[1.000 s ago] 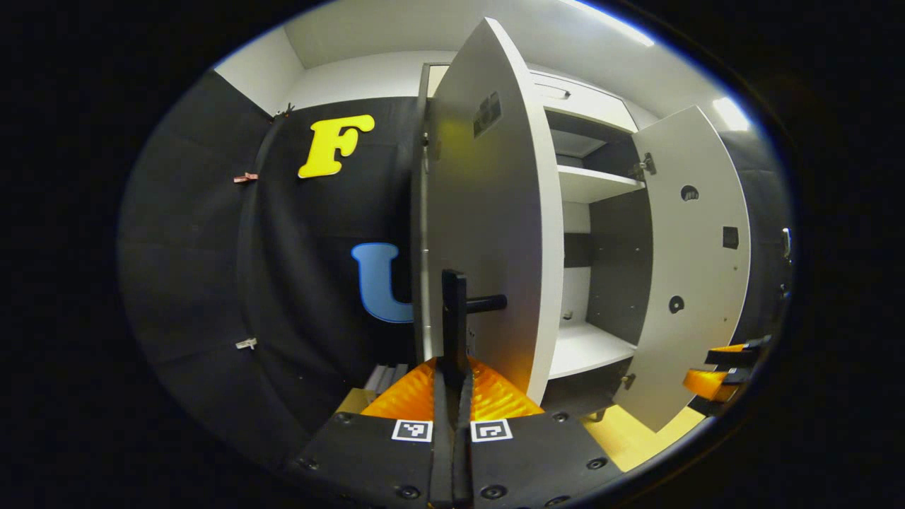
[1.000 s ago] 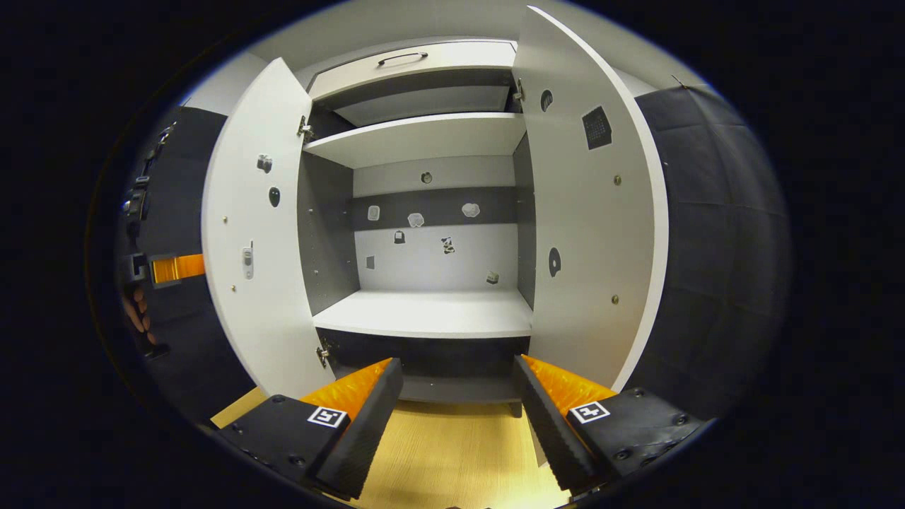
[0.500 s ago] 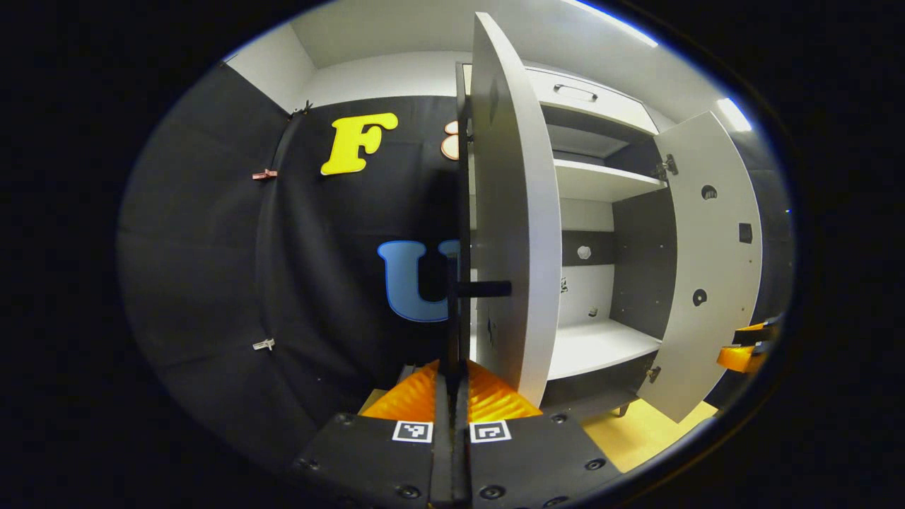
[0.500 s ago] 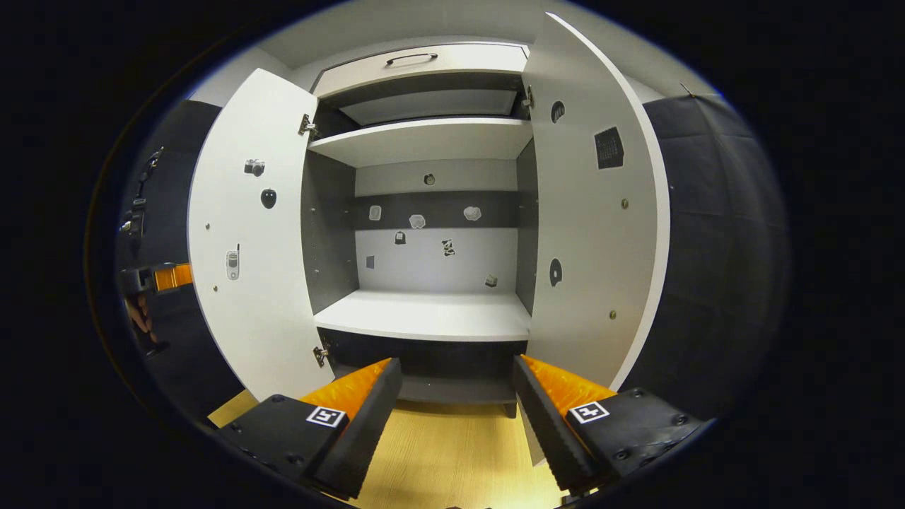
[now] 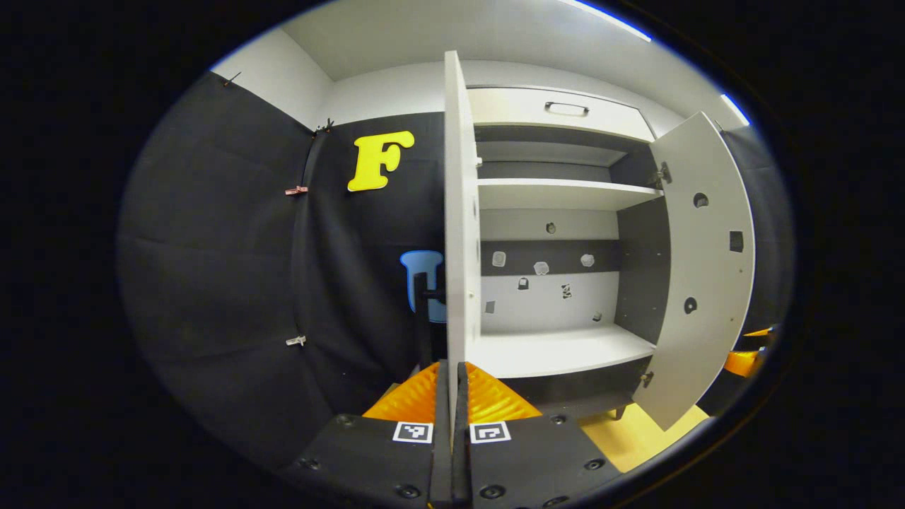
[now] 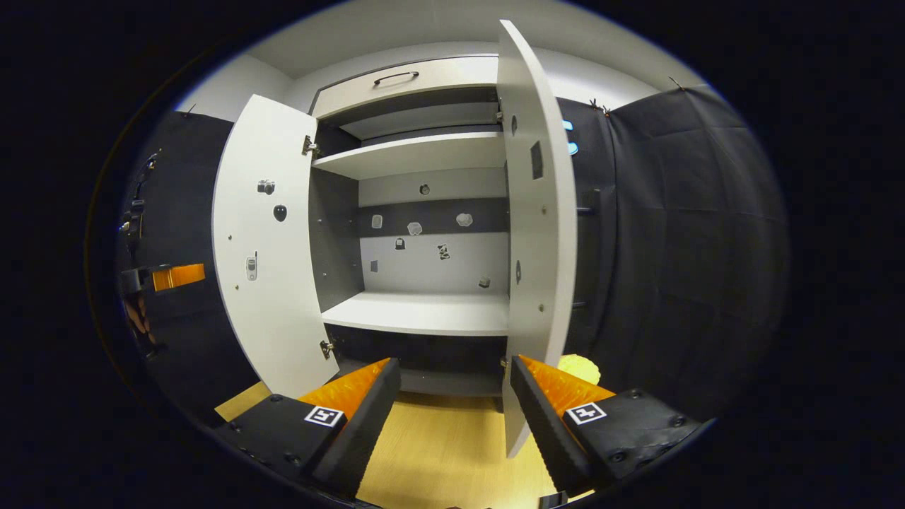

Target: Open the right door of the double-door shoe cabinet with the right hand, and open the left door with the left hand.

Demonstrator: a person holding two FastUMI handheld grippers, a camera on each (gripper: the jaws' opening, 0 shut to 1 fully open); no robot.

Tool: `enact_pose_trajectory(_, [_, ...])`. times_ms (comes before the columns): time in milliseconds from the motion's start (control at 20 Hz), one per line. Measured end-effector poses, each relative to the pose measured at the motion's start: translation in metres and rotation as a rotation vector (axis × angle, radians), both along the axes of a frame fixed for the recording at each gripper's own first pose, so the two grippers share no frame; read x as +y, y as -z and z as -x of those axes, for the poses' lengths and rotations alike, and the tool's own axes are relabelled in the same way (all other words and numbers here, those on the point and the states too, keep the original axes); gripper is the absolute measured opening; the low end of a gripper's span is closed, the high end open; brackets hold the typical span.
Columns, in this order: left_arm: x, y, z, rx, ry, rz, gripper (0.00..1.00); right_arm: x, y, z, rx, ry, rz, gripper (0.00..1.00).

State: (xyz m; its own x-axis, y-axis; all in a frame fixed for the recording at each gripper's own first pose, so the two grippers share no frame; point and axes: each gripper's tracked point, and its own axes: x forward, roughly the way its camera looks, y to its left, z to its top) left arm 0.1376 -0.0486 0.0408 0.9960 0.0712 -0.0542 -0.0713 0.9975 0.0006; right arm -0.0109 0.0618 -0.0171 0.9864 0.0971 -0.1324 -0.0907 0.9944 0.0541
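The white shoe cabinet (image 5: 558, 350) stands with both doors swung out. I see the left door (image 5: 461, 212) edge-on, straight ahead of my left gripper (image 5: 452, 367). Its fingers are pressed together, and the door's black handle (image 5: 422, 318) shows a little to their left and farther off. In the right gripper view the left door (image 6: 265, 283) shows its inner face, and the left gripper (image 6: 177, 276) and a hand (image 6: 134, 322) are beyond its outer side. My right gripper (image 6: 456, 371) is open and holds nothing. The right door (image 6: 541, 212) hangs just above its right finger.
A shut drawer (image 6: 410, 74) with a dark handle tops the cabinet. Two bare shelves and small stickers on the back panel (image 6: 431, 261) show inside. Light wooden floor (image 6: 438, 452) lies in front. A yellow object (image 6: 580, 367) sits low behind the right door. Black cloth walls flank the cabinet.
The left door has swung wider, from showing its outer face to edge-on. Its handle, before between my left fingers, now sits left of them. The right view shifted; the right door looks narrower.
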Motion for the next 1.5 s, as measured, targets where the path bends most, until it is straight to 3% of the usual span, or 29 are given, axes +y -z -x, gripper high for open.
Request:
enact_pose_trajectory(100, [-0.029, 0.006, 0.026, 0.011, -0.021, 0.014, 0.05, -0.014, -0.006, 0.014, -0.017, -0.018, 0.005, 0.98])
enact_pose_trajectory(200, [-0.056, 0.010, 0.049, 0.020, -0.026, 0.039, 0.17, -0.024, -0.015, 0.025, -0.036, -0.038, -0.001, 0.98])
enact_pose_trajectory(450, [-0.096, 0.009, 0.090, 0.010, -0.015, 0.086, 0.81, -0.043, -0.033, 0.045, -0.063, -0.029, -0.053, 0.98])
enact_pose_trajectory(500, [-0.098, 0.007, 0.094, 0.005, -0.017, 0.088, 0.86, -0.045, -0.036, 0.048, -0.068, -0.022, -0.062, 0.98])
enact_pose_trajectory(550, [-0.098, 0.005, 0.097, 0.000, -0.018, 0.089, 0.97, -0.046, -0.037, 0.051, -0.068, -0.014, -0.068, 0.98])
enact_pose_trajectory(900, [-0.065, 0.000, 0.102, -0.021, -0.037, 0.072, 0.98, -0.046, -0.037, 0.059, -0.067, 0.060, -0.066, 0.98])
enact_pose_trajectory(1100, [-0.039, 0.016, 0.102, -0.002, -0.052, 0.002, 0.98, -0.045, -0.030, 0.067, -0.074, 0.111, -0.047, 0.98])
enact_pose_trajectory(1500, [-0.043, 0.022, 0.099, -0.031, 0.036, 0.007, 0.98, -0.025, -0.014, 0.081, -0.075, 0.152, -0.023, 0.98])
